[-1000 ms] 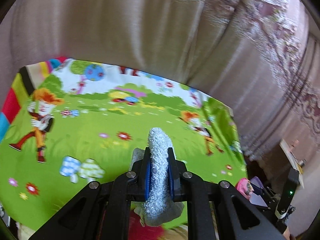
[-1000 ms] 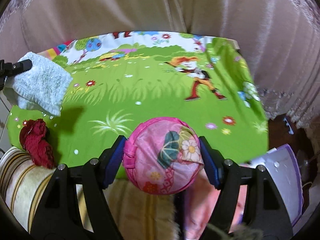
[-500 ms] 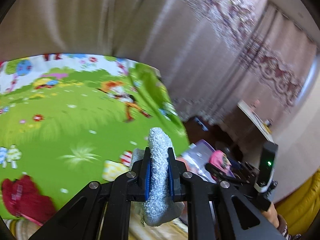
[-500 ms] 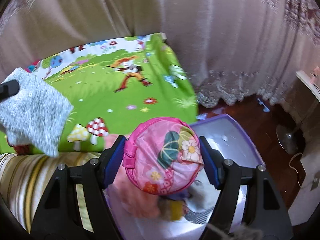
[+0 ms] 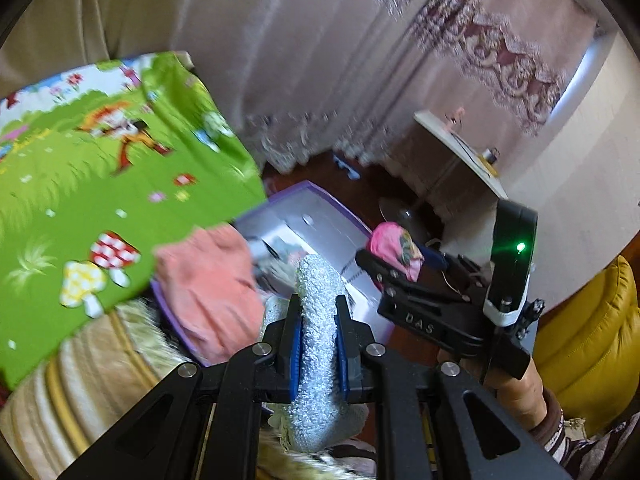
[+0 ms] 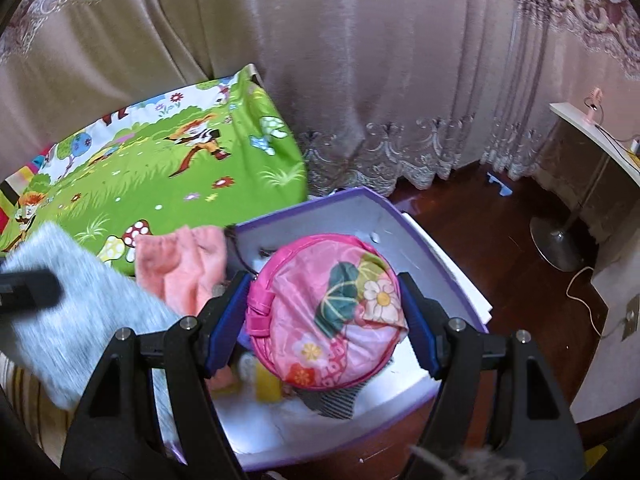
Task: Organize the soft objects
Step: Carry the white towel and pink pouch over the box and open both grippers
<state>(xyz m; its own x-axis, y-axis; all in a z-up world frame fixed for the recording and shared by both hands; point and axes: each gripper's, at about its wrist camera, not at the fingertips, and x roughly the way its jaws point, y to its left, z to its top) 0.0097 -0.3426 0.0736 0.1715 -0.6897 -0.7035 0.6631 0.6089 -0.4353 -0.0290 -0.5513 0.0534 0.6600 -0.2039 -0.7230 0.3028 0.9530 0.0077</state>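
Observation:
My left gripper [image 5: 318, 344] is shut on a folded grey fluffy cloth [image 5: 316, 360] that hangs down between its blue pads. The same grey cloth [image 6: 76, 320] shows at the left edge of the right wrist view. My right gripper [image 6: 324, 312] is shut on a round pink flowered fabric pouch [image 6: 324, 312], held above a white box with a purple rim [image 6: 440, 256]. In the left wrist view the pink pouch [image 5: 394, 248] and the right gripper [image 5: 400, 264] hang over the box [image 5: 320, 208]. A salmon cloth [image 6: 180, 268] drapes over the box's left edge.
A bed with a green cartoon sheet [image 6: 160, 176] lies left of the box, and a striped beige blanket [image 5: 60, 400] covers its near edge. Curtains [image 6: 360, 60] hang behind. A fan base [image 6: 560, 240] and a cord lie on the dark wood floor. A yellow cushion [image 5: 588, 340] sits at right.
Both grippers have swung right, from over the green sheet to the box beside the bed. The pouch now hangs over the box and the grey cloth nears its left edge. Both grips are unchanged.

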